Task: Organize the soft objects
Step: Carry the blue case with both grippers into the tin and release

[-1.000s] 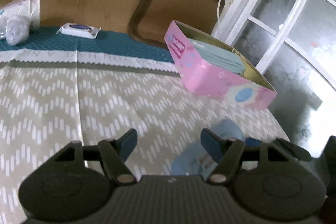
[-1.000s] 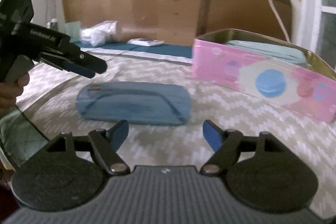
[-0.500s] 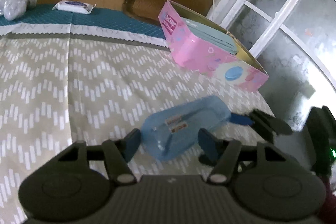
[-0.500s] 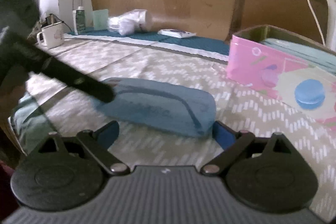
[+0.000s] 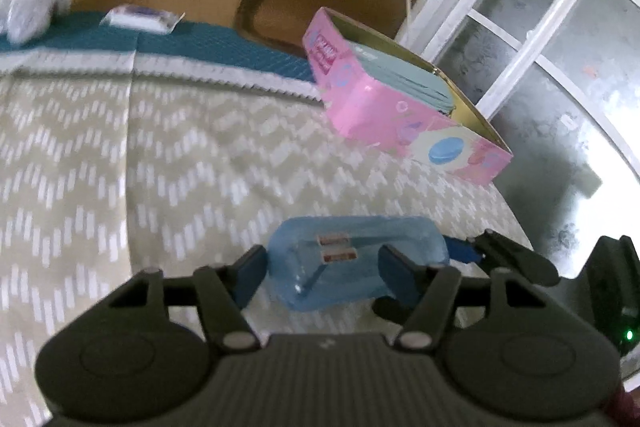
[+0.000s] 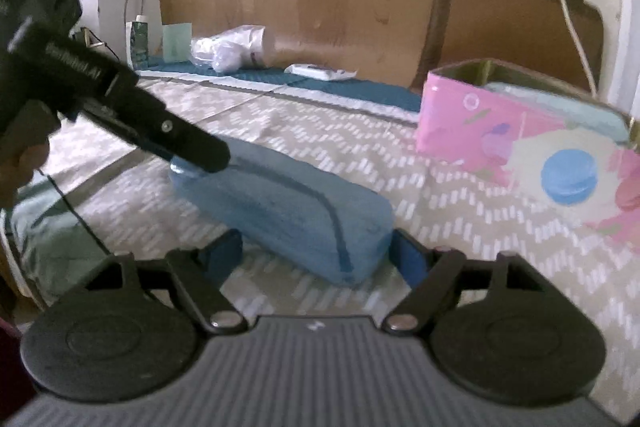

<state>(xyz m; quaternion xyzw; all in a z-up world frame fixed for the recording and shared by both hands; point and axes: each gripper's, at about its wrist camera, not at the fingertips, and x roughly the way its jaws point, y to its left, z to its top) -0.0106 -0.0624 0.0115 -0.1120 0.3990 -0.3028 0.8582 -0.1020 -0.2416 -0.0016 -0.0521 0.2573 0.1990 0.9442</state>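
Straddling the near end of the soft, oblong blue fabric pouch, the left claw has just been closing, though blur hides whether its pads press. Opposite, the right claw, also just narrowing, flanks the pouch's other end, contact unclear. Both tilt downward. The pouch lies on the chevron-patterned surface near a pink cardboard box.

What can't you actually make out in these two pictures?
- Left wrist view: the near end of the blue pouch is hidden behind the left gripper, so pad contact is unclear.
- Right wrist view: the right gripper has just been closing around the pouch; blur hides any touch.
- Pink box: contents mostly hidden by its wall.
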